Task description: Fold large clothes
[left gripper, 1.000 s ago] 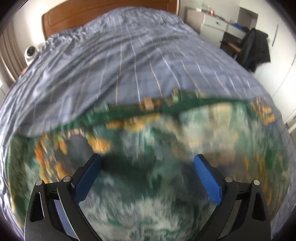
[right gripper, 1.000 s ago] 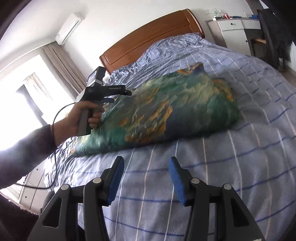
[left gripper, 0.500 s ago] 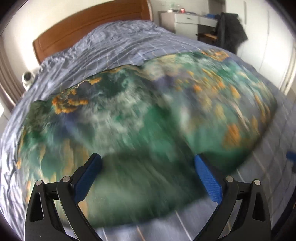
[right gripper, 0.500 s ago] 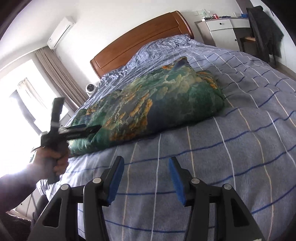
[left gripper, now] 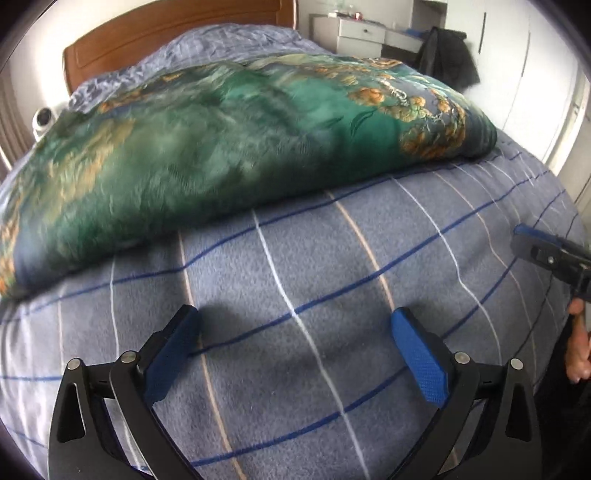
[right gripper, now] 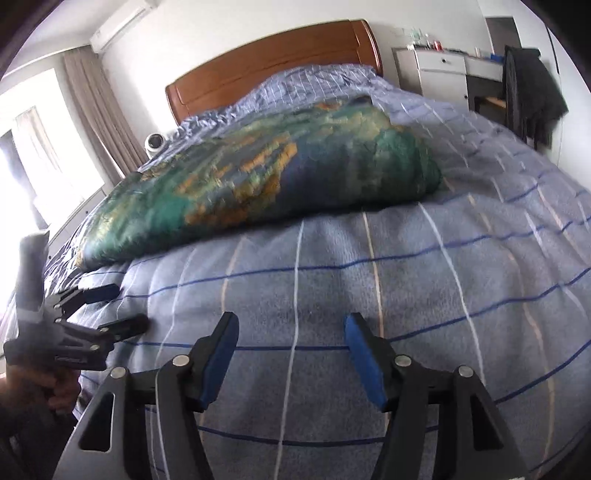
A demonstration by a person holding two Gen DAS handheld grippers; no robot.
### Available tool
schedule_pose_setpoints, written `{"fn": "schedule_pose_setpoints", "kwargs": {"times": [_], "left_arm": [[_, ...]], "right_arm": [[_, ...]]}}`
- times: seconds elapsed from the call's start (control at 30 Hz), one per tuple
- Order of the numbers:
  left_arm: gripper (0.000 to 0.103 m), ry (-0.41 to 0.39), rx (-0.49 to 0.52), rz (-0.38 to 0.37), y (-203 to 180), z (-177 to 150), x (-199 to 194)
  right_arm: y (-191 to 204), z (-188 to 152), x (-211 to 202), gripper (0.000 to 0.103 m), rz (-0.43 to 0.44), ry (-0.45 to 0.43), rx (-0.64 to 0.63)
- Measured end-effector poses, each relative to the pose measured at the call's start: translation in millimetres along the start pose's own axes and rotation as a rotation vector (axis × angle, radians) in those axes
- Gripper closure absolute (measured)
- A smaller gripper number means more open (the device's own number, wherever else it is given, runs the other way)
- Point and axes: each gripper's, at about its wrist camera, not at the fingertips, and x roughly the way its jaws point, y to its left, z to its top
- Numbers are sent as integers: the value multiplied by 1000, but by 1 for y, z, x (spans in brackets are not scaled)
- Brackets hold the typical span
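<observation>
Both grippers have pulled back off the green-and-orange patterned cloth (left gripper: 229, 147) since a second ago, when the left one hovered right over the print; now bare bedspread lies under each of them. From the left wrist view, the left gripper (left gripper: 295, 328) has its blue-padded fingers spread wide with nothing between them, above the blue-grey checked bedspread (left gripper: 332, 266). The cloth lies folded into a long puffy bundle at 11 to 1 o'clock, resting on the bedspread and running toward the wooden headboard (left gripper: 173, 33) at 12 o'clock. The right gripper (left gripper: 546, 251) pokes in at 3 o'clock, with the fingers of the hand holding it just below. From the right wrist view, the right gripper (right gripper: 291, 332) is likewise spread and holds nothing, the cloth (right gripper: 277, 173) sits at 11 to 12 o'clock, and the left gripper (right gripper: 122, 306) shows at 9 o'clock, open, near the bundle's near corner but apart from it. A small white camera-like device (right gripper: 155, 142) sits beside the bed at 10 o'clock, and a dark jacket (right gripper: 532, 92) hangs at 2 o'clock by a white dresser (right gripper: 439, 70). No writing is legible anywhere.
</observation>
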Motion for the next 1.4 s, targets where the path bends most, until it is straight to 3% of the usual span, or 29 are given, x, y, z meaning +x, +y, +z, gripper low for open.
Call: {"fn": "schedule_pose_setpoints", "kwargs": {"times": [0.47,0.67,0.87,1.0,1.4], "left_arm": [[1,-16,0,-4,0,-16,-4],[1,5,11,0,-1,-20,-6],[1,3,23,5,-2,-26,-8],[1,3,26,4,-1,-27,-9],[1,-10,27,16,-4,-32,-19]], "right_arm": [[-20,-8,4,41,72,-10,118],[-11,-7,0,41,18,-17,71],[-1,-5,-22,30,-97,-120,-6],[-16,-7,-10,28,-110,-60,50],[-12,-8,-4,27,-116,-39,46]]}}
